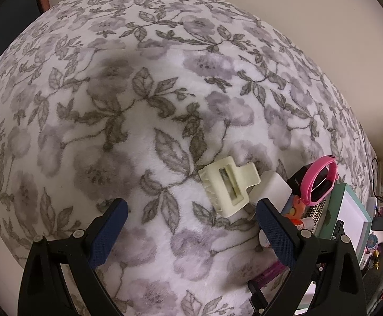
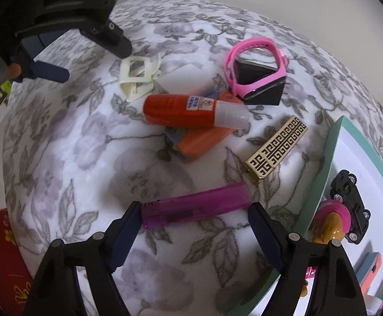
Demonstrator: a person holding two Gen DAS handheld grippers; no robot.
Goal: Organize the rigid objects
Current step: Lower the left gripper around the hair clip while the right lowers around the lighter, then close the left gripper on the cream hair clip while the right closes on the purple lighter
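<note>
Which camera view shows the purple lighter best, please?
The right wrist view. The purple lighter lies there whole on the floral blanket, between the open fingers of the right gripper. The left wrist view shows at most a purple edge behind its finger, too hidden to identify.

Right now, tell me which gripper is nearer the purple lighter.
Right. The right gripper is open, its fingers either side of the purple lighter on the floral blanket. The left gripper hangs far off, beyond the cream hair claw.
</note>
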